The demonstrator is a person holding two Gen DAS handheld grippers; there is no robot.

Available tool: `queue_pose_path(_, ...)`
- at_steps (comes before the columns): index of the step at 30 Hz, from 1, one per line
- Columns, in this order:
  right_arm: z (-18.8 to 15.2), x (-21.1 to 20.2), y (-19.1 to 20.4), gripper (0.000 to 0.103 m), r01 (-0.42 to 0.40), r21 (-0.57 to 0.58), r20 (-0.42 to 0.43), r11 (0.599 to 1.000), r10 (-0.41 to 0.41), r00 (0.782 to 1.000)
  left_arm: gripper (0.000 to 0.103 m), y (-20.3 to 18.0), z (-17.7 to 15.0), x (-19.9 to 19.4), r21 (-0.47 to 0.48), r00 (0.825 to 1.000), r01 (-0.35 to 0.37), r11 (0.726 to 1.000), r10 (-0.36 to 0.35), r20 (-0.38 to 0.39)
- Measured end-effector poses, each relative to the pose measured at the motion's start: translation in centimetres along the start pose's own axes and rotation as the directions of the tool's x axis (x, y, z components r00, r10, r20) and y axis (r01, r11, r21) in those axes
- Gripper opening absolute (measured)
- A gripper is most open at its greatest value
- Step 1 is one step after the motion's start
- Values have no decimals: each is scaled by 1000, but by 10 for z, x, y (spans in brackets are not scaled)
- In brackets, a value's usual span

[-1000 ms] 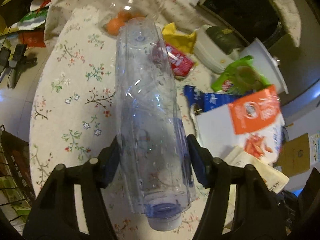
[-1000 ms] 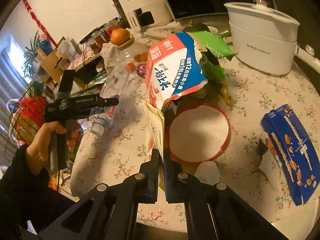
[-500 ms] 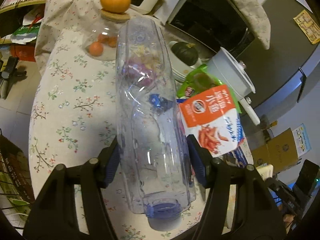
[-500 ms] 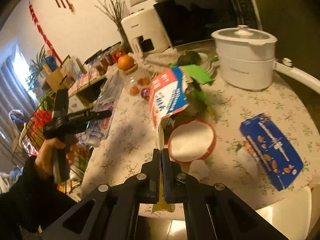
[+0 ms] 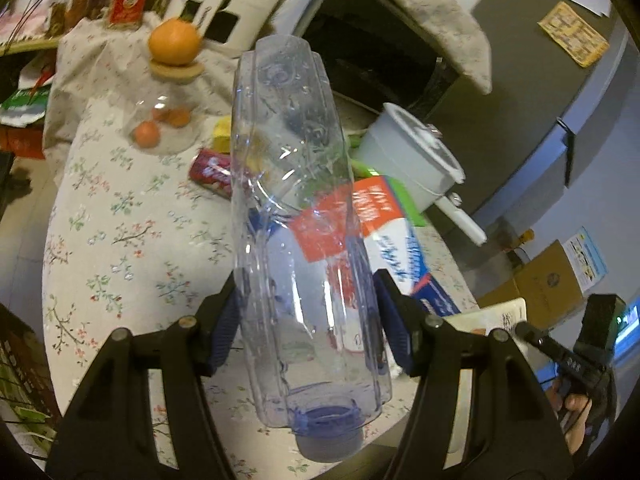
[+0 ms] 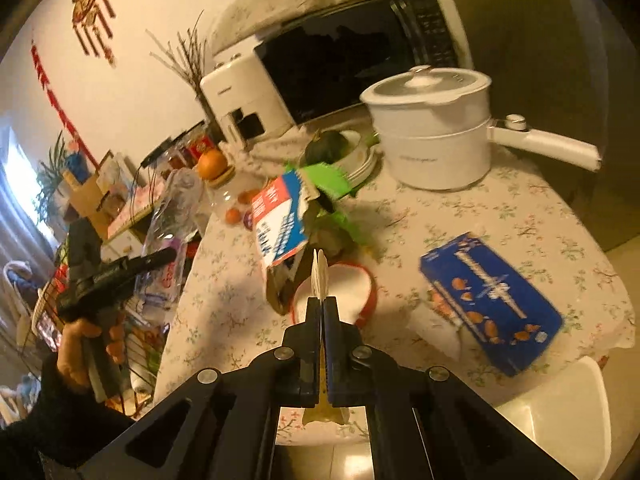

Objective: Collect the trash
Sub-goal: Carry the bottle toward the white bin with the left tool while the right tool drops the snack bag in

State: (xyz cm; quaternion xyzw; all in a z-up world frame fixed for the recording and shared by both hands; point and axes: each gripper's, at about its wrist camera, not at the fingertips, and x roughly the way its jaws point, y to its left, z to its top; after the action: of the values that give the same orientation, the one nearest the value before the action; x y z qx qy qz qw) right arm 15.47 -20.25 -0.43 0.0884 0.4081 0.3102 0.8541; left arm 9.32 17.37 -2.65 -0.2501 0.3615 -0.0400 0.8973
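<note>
My left gripper (image 5: 308, 308) is shut on a clear plastic bottle (image 5: 300, 220), blue cap toward the camera, held in the air over the floral table (image 5: 120, 220). From the right wrist view that bottle (image 6: 172, 208) and left gripper (image 6: 116, 276) hang at the table's left edge in a hand. My right gripper (image 6: 323, 308) is shut on a thin cream packet (image 6: 320, 276), seen edge-on, above the table's near edge. On the table lie a red, white and blue bag (image 6: 280, 220), a blue snack box (image 6: 492, 300), a green wrapper (image 6: 324, 180) and a red wrapper (image 5: 208, 168).
A red-rimmed white lid (image 6: 352, 288) lies just beyond the packet. A white pot (image 6: 436, 136) with a long handle, a microwave (image 6: 352, 60) and a glass jar of oranges (image 5: 164, 124) crowd the far side. A wire basket (image 6: 48, 320) stands left; a white seat (image 6: 560, 412) sits near right.
Both grippers have risen and drawn back from the table. The bottle is higher and tilted more upright. The cream packet has come up off the table with the right gripper.
</note>
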Motion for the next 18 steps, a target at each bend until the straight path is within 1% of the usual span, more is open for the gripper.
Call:
queue_pose_path(4,0,-23,-19,2,22,39,28,999,-23,999,65,-20,-6,-4,49,999,49,998,-50,1)
queue_pose_path(8,-5,-49,-34,2,45,62,61,997,-49,997,65,-43,-15,-3,107,996,93,990,-92,-17)
queue_pose_path(11,-10,-68,-47,2,65,89,82,994,-72,994,65,-64,-22,1,153,992,125,980,-120,-42)
queue_pose_path(14,-18,-85,-60,2,103,108,91,989,-113,989,65,-84,-30,7,191,987,156,969,-145,-72)
queue_pose_path(18,-33,-101,-83,2,160,150,75,976,-172,982,65,-109,-44,17,233,977,201,952,-176,-122)
